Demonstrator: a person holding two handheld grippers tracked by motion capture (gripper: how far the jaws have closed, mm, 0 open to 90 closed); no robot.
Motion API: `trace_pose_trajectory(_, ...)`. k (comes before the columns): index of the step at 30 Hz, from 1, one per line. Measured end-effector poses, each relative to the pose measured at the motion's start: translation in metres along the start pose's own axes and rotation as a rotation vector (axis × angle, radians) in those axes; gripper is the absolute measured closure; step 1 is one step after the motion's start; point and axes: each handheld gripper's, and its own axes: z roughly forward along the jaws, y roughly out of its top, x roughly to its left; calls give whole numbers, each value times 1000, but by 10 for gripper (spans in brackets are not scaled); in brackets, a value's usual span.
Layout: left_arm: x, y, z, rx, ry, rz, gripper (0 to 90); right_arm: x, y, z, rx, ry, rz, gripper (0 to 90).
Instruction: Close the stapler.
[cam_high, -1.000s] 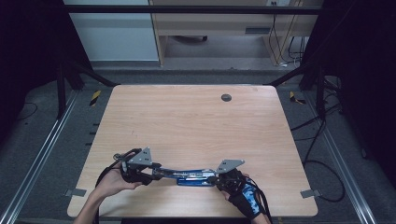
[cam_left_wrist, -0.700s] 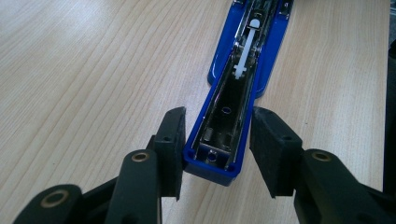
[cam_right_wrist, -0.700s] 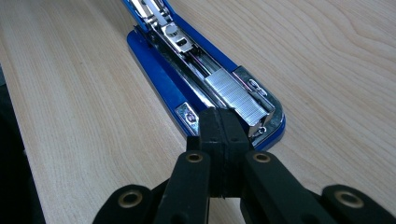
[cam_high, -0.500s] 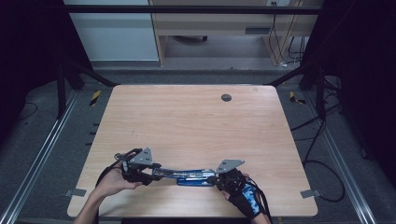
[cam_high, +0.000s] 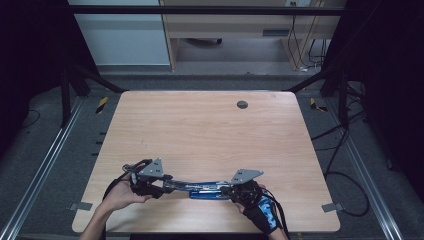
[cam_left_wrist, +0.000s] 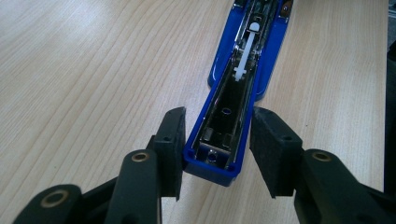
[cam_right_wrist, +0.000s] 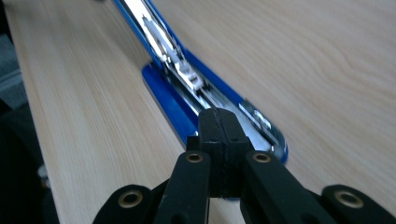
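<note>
My blue stapler (cam_high: 202, 189) lies swung wide open along the lower middle of the high view, near the table's (cam_high: 210, 130) front edge, its metal staple channel (cam_left_wrist: 233, 88) bared and, as far as I can see, empty. My left gripper (cam_left_wrist: 215, 140) brackets the lid's tip: one pad touches its side, the other stands just clear, so it isn't clamped. My right gripper (cam_right_wrist: 218, 128) has its pads pressed together, bearing down on the base; opening looks done, loading and closing remain.
</note>
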Motion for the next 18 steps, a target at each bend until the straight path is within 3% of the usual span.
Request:
trace_pose_trajectory(4,-1,-1,1,-10,0,-11,565,5,15,4,-75,31,11,900)
trace_pose_trajectory(7,0,-1,0,-7,-2,-6,564,12,27,11,-103,55,10,900)
trace_pose_trajectory(18,0,-3,1,-21,-1,-20,563,30,56,51,-108,83,-4,900)
